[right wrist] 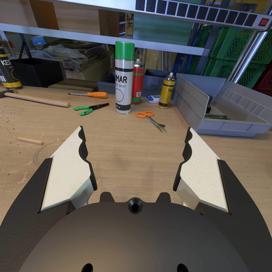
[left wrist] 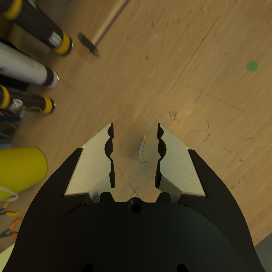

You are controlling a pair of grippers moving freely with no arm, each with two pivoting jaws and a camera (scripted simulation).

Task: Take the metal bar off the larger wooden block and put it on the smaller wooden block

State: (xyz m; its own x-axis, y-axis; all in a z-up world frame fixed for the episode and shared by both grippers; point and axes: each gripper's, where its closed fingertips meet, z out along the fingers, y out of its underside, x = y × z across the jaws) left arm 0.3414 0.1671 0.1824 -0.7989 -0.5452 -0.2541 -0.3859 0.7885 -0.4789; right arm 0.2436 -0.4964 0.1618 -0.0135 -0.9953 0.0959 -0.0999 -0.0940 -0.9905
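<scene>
In the left wrist view I look straight down at the wooden bench. A small grey metal bar lies along a thin wooden block, whose ends show past the bar. My left gripper is open and empty well above them, and the bar sits between the fingers, nearer the right one. In the right wrist view a bare wooden block lies flat on the bench at the left. My right gripper is wide open and empty, to the right of that block and apart from it.
Spray cans, a hammer, a yellow can and pliers lie left of the left gripper. Ahead of the right gripper are spray cans, scissors, green pliers, a screwdriver and grey bins.
</scene>
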